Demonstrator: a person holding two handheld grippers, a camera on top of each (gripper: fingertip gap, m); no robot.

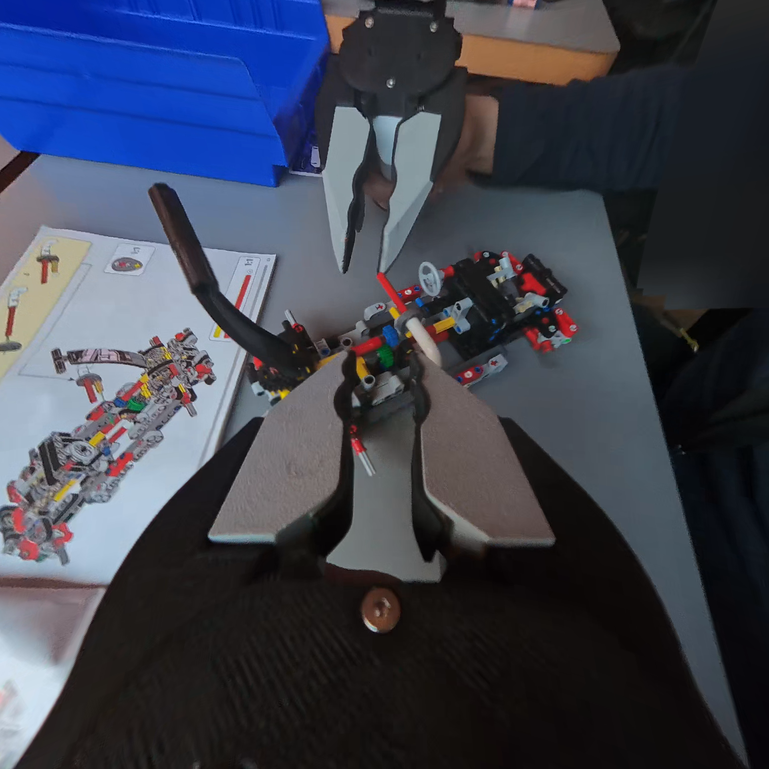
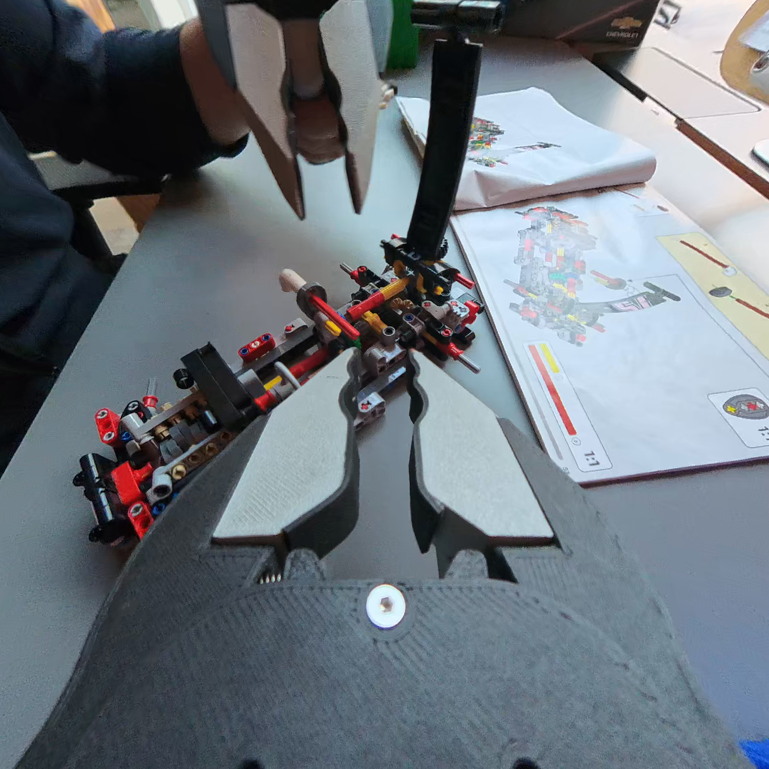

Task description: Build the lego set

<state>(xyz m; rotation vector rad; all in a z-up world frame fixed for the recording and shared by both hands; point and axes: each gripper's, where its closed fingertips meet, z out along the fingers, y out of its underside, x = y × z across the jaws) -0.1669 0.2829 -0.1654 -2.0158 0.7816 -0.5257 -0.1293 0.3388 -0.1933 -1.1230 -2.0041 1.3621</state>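
Observation:
A toy brick car chassis [image 1: 478, 308] of black, red, yellow and grey parts lies on the grey table [image 1: 561, 457]. A red axle [image 1: 391, 295] sticks up from it through a grey disc [image 1: 410, 320] with a cream piece [image 1: 428, 343]. My left gripper [image 1: 383, 358] hovers over the chassis's middle, open and empty. It also shows in the right wrist view [image 2: 328, 214], with nothing between its tips. My right gripper [image 2: 383, 351] is open over the chassis [image 2: 374, 320]. In the left wrist view it [image 1: 363, 270] stands with one tip at the red axle's end, not clamping it.
A long black curved part [image 1: 208, 274] rises from the chassis's end. An open instruction booklet [image 1: 125, 374] lies beside it. Blue bins [image 1: 145, 83] stand at the table's back. A small red-and-grey pin [image 1: 360, 451] shows between my left fingers. A person's sleeves [image 1: 582, 125] hold both grippers.

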